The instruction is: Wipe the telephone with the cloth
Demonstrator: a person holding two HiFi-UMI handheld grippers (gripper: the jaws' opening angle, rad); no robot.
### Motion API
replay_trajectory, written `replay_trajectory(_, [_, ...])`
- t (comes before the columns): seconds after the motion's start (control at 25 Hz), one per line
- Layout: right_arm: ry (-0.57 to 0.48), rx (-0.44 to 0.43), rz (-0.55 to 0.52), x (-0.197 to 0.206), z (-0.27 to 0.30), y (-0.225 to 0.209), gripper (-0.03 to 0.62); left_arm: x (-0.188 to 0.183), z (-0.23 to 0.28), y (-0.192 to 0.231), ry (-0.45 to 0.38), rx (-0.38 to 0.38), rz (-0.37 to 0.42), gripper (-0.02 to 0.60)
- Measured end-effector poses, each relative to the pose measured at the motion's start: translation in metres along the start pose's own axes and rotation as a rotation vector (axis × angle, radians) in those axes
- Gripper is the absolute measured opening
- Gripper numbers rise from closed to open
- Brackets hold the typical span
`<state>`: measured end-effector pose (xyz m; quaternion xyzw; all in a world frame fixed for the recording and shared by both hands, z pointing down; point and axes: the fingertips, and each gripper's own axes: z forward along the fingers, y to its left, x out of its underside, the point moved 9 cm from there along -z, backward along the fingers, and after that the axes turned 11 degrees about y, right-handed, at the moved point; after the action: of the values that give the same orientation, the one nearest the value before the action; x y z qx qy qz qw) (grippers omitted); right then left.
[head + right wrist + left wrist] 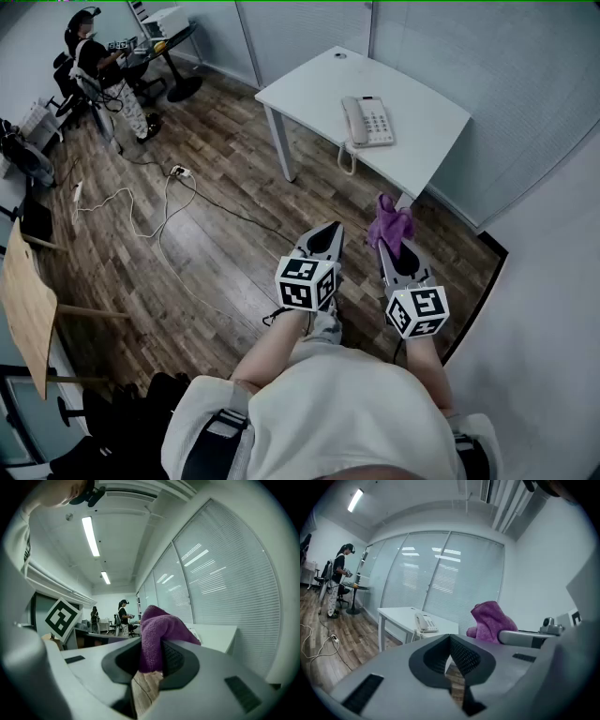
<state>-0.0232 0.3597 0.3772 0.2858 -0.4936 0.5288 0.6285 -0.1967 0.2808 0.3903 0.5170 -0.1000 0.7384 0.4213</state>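
A: Where is the telephone [368, 122]?

B: It lies flat on the white table [309, 89], near the table's front edge. The handset is on its left and the keypad on its right. Its coiled cord [348, 161] hangs over that edge.

A: Which way does it run?

B: Its long axis points roughly away from the person, tilted a little in the head view.

A: And the cloth [389, 225]?

B: The purple cloth is bunched up and pinched in the right gripper [394, 251]. That gripper's jaws are clamped on it, and most of the cloth sticks out past the tips.

A: What about the other gripper?

B: The left gripper [328, 232] has its jaws together with nothing between them.

A: How do they sit relative to the phone?

B: Both are over the wooden floor [216, 253], well apart from the table. The phone lies straight ahead of them and higher in the head view. The right gripper looks slightly nearer and better lined up. The next move is probably a forward reach over the near edge to bring the cloth down along the phone's length.
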Motion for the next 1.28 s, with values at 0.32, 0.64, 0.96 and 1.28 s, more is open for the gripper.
replay_trajectory(0.32, [0.011, -0.019, -0.006, 0.013, -0.011, 0.002, 0.092, 0.019, -0.016, -0.015, -0.019, -0.02, 0.008, 0.02])
replay_trajectory(0.64, [0.005, -0.026, -0.035, 0.01, -0.017, 0.003, 0.092, 0.029, -0.019, -0.012, -0.014, -0.033, -0.03, 0.02])
replay_trajectory(0.96, [-0.004, -0.049, 0.0, 0.005, -0.007, -0.009, 0.094, 0.018, -0.006, -0.009, -0.002, -0.019, -0.024, 0.02])
replay_trajectory(1.28, [-0.005, -0.046, 0.02, -0.007, 0.024, -0.034, 0.094, 0.003, 0.024, 0.01, 0.005, -0.01, -0.038, 0.02])
